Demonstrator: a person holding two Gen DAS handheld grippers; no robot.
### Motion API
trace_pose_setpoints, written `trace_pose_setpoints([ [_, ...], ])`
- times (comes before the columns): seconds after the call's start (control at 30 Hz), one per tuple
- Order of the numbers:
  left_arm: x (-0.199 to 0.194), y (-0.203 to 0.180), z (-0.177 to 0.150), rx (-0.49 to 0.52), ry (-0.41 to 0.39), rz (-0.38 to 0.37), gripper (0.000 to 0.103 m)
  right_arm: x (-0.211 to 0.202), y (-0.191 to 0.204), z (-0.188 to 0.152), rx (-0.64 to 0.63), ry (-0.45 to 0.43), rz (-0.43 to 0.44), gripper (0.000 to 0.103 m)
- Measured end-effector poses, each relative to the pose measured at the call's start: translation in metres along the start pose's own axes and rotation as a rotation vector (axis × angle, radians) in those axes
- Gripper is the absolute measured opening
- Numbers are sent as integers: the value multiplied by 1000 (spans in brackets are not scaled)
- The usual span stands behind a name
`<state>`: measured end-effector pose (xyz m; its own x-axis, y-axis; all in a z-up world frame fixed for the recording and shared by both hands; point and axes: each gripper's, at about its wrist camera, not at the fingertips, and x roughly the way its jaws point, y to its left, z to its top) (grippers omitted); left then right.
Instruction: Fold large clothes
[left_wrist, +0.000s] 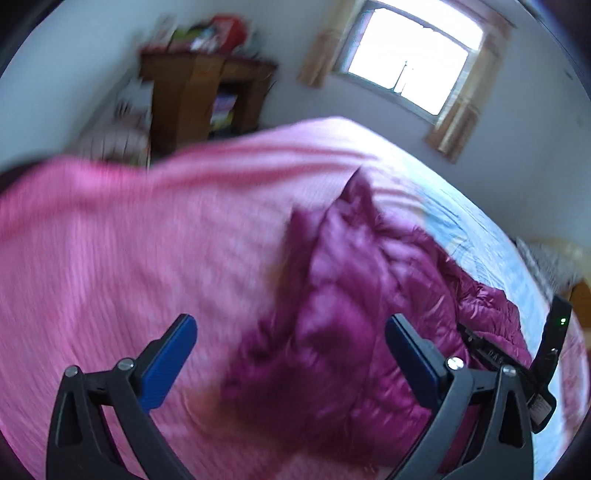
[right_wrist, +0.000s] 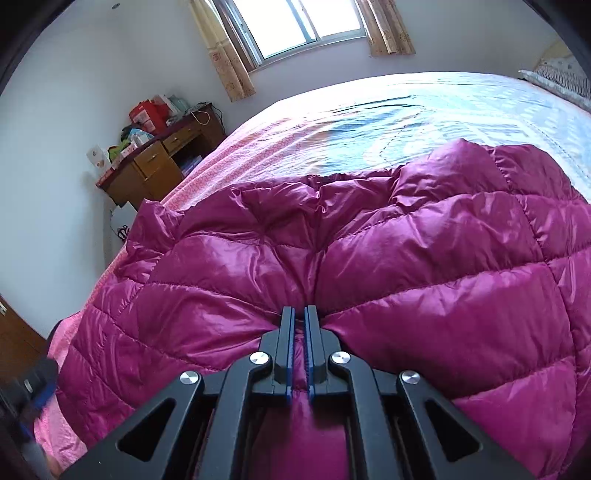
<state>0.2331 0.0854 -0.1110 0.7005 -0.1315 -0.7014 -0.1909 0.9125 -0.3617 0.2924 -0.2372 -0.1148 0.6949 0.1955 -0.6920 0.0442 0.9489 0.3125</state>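
Observation:
A magenta quilted down jacket lies bunched on a bed with a pink and pale blue cover. My right gripper is shut on a pinched fold of the jacket's near edge, and fabric bulges out on both sides of its blue pads. In the blurred left wrist view the same jacket lies ahead and to the right on the pink bed cover. My left gripper hangs above it with jaws wide open and nothing between them. The right gripper's black body shows at the far right.
A wooden desk piled with boxes and bags stands against the wall left of the bed, under a curtained window. A patterned pillow lies at the bed's far right end. A dark wooden panel stands at the left edge.

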Motion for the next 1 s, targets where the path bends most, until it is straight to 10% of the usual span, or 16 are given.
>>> trace_pose_setpoints([
  [0.07,19,3,-8,-51,90,-35,103,0,0,1,-3,4,-5,3],
  [0.4,30,-8,-4,-91,29,-88,102,-46,33,1,-50,1,-39,6],
  [0.73,10,-24,2,-39,-32,-154,28,-17,29,-29,-46,19,-16,6],
  [1.0,-42,-107,13,223,-162,-281,17,-12,-16,-29,199,97,245,6],
])
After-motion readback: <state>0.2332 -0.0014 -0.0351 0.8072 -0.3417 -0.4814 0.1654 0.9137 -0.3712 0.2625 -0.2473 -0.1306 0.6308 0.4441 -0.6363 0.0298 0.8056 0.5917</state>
